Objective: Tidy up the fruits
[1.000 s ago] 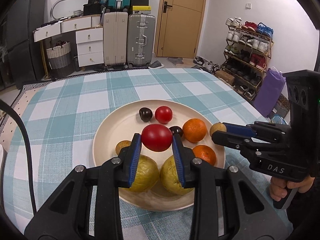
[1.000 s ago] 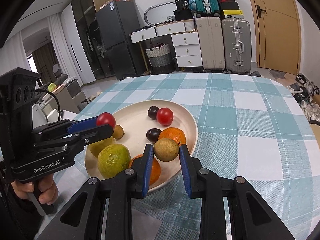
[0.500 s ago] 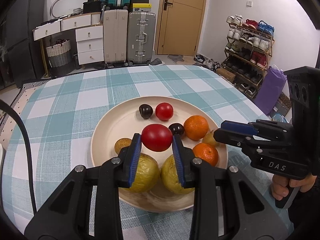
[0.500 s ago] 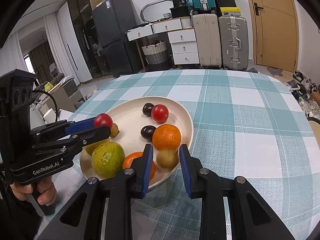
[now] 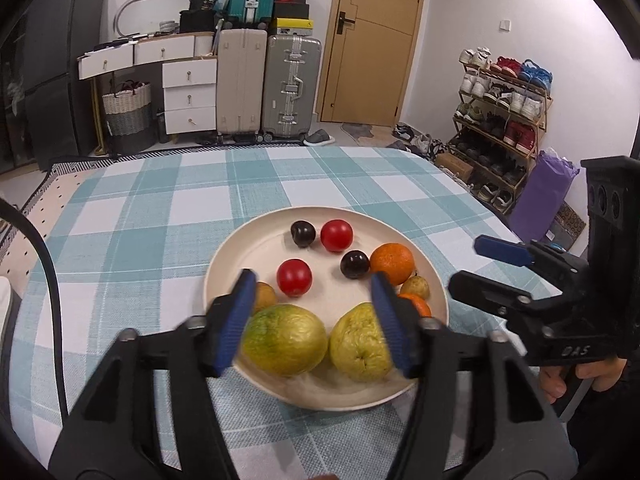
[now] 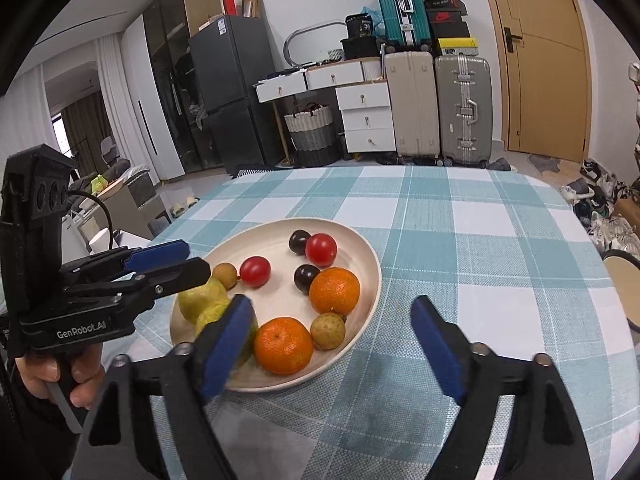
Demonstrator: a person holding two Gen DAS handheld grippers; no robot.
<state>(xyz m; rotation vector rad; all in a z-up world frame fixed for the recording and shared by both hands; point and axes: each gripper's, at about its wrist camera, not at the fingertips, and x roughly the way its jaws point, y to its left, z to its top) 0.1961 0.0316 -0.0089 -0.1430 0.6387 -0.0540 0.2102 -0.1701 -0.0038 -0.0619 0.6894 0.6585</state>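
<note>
Both grippers have just been opening, and each now stands with its jaws spread and nothing between them. The left gripper (image 5: pixel 312 312) hangs low over the near side of the plate (image 5: pixel 240 248), its blue pads apart above the 2 big yellow-green fruits (image 5: pixel 284 340); the red tomato (image 5: pixel 294 277) lies free on the plate beyond the pads, touching neither. The right gripper (image 6: pixel 332 340) is wider still, one pad over the plate's near rim and the other out over the checked tablecloth (image 6: pixel 480 240); the small brown fruit (image 6: pixel 328 331) sits on the plate between an orange (image 6: pixel 283 345) and a second orange (image 6: pixel 334 291), clear of both pads.

All the fruit in view is on the plate: 2 red tomatoes, 2 dark plums (image 5: pixel 303 233), 2 oranges, 2 small brown fruits and the 2 yellow-green ones. No fruit lies loose on the cloth in either view. By my reading the gathering is finished or close to it, and what may be left is only tidying like beside like, since the kinds are partly mixed. The far right of the table is only partly visible, so I cannot rule out a stray piece there
</note>
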